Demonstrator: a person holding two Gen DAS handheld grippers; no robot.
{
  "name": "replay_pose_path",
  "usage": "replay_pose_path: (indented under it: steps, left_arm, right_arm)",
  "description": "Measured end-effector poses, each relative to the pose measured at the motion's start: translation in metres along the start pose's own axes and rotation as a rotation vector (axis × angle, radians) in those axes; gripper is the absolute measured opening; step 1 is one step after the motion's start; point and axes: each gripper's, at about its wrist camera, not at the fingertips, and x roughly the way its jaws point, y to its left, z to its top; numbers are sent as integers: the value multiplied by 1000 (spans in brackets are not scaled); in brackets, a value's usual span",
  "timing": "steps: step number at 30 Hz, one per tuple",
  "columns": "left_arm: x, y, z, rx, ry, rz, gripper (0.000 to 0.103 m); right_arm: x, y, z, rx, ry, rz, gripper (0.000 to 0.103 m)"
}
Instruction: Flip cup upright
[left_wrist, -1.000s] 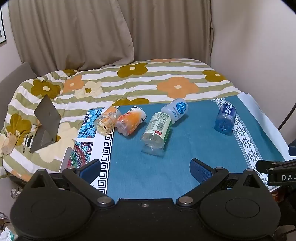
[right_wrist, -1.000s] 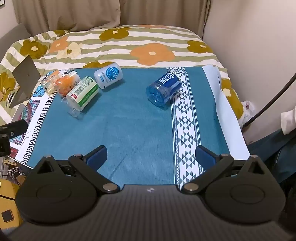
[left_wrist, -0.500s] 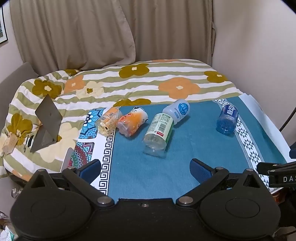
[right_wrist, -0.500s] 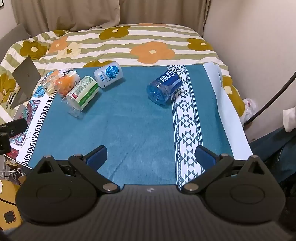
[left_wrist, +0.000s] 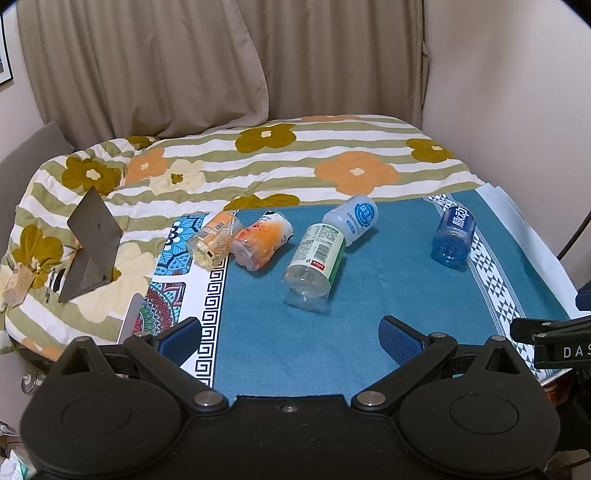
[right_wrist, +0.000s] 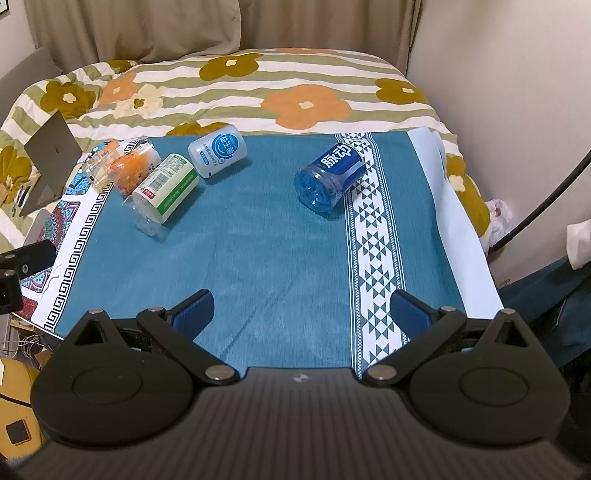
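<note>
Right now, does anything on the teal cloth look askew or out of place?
Yes: all five cups lie tipped on their sides. The blue cup lies alone by the patterned stripe; the green-label cup, white cup, orange cup and clear cup cluster at far left. Nothing spilled.

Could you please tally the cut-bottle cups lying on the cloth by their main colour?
Blue cup: 1
White cup with blue round label: 1
Green-and-white label cup: 1
Orange cup: 1
Clear cup with orange label: 1
Total: 5, all lying on their sides.
</note>
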Motion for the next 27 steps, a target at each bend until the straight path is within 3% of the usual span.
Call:
replay_pose_path:
  steps: [27]
  left_arm:
    - [-3,-17,6,-2,-15,10,103]
  right_arm:
    - [-2,-2,9,-7,-8,14,103]
